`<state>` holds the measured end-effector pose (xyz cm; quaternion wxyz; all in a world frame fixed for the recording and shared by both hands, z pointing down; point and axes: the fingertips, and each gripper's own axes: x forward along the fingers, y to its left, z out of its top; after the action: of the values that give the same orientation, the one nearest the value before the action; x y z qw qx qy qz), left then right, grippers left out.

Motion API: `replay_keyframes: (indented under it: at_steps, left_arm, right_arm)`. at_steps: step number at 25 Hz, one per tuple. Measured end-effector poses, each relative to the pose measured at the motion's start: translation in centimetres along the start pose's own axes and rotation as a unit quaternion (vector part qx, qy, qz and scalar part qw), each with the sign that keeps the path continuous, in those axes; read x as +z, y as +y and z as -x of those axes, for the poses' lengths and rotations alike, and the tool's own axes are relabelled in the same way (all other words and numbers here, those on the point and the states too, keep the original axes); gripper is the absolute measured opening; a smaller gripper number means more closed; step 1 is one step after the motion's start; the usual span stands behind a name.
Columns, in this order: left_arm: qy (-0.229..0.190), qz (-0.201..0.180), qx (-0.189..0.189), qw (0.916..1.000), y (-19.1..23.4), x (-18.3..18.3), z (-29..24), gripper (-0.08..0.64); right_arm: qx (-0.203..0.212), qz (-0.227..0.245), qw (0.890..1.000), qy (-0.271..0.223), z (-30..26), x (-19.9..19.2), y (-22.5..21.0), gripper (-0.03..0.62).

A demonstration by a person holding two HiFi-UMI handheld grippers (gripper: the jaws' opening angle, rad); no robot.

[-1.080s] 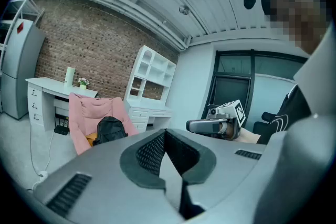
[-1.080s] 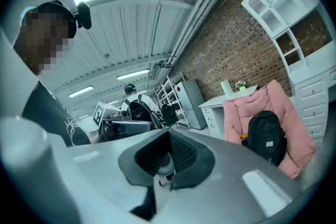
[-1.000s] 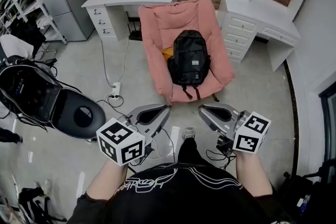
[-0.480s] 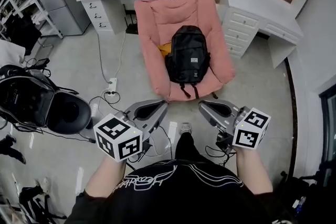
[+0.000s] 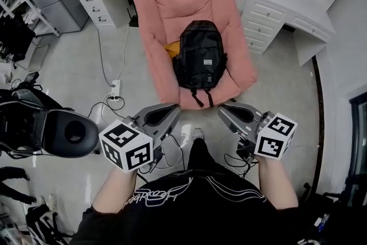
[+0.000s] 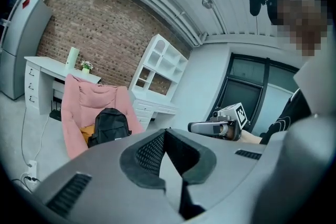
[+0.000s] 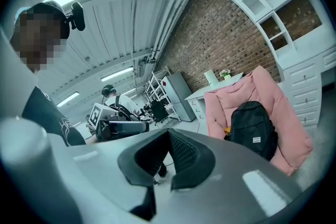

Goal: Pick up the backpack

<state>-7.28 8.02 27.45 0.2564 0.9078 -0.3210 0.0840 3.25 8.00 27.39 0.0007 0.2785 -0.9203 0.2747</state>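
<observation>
The backpack (image 5: 199, 57) is black, with a small white label on its front pocket and two straps hanging over the near seat edge. It lies front up on the pink armchair (image 5: 166, 14), with an orange item (image 5: 172, 49) at its left side. My left gripper (image 5: 172, 110) and right gripper (image 5: 225, 111) have their jaws together, holding nothing. Both are near my body, well apart from the backpack.

Head view steeply down, gripper views seemingly level, all toward the backpack (image 5: 199, 54).
</observation>
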Motion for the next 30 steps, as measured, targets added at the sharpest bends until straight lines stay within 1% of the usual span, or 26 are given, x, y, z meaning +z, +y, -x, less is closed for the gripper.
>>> replay_keyframes:
  at_steps: [9, 14, 17, 20, 22, 26, 30]
  left_arm:
    - [0.02, 0.033, 0.002, 0.9993, 4.7, 1.5, -6.5, 0.003]
    - [0.036, 0.047, 0.008, 0.9982, 7.4, 1.5, -9.6, 0.003]
    - [0.047, 0.058, 0.013, 0.9971, 9.5, 1.4, -12.1, 0.003]
    - [0.062, 0.07, 0.018, 0.9955, 11.4, 1.0, -14.6, 0.003]
    - [0.069, 0.071, 0.02, 0.9949, 12.3, 0.6, -15.6, 0.003]
    - [0.082, 0.073, 0.029, 0.9935, 14.5, 0.1, -17.5, 0.003]
    - [0.096, 0.082, 0.037, 0.9913, 17.4, 0.3, -20.2, 0.003]
  right_arm:
    - [-0.016, -0.038, 0.999, 0.018, -2.1, 1.5, -8.0, 0.006]
    - [-0.025, -0.055, 0.998, 0.028, -3.4, 1.5, -12.0, 0.006]
    - [-0.034, -0.064, 0.997, 0.034, -4.3, 1.7, -15.2, 0.006]
    - [-0.03, -0.084, 0.996, 0.023, -5.0, 2.4, -17.8, 0.006]
    - [-0.025, -0.097, 0.995, 0.015, -5.3, 2.8, -18.9, 0.006]
    - [-0.034, -0.1, 0.994, 0.024, -6.0, 2.6, -21.6, 0.006]
    - [-0.041, -0.106, 0.993, 0.036, -7.5, 2.9, -25.4, 0.006]
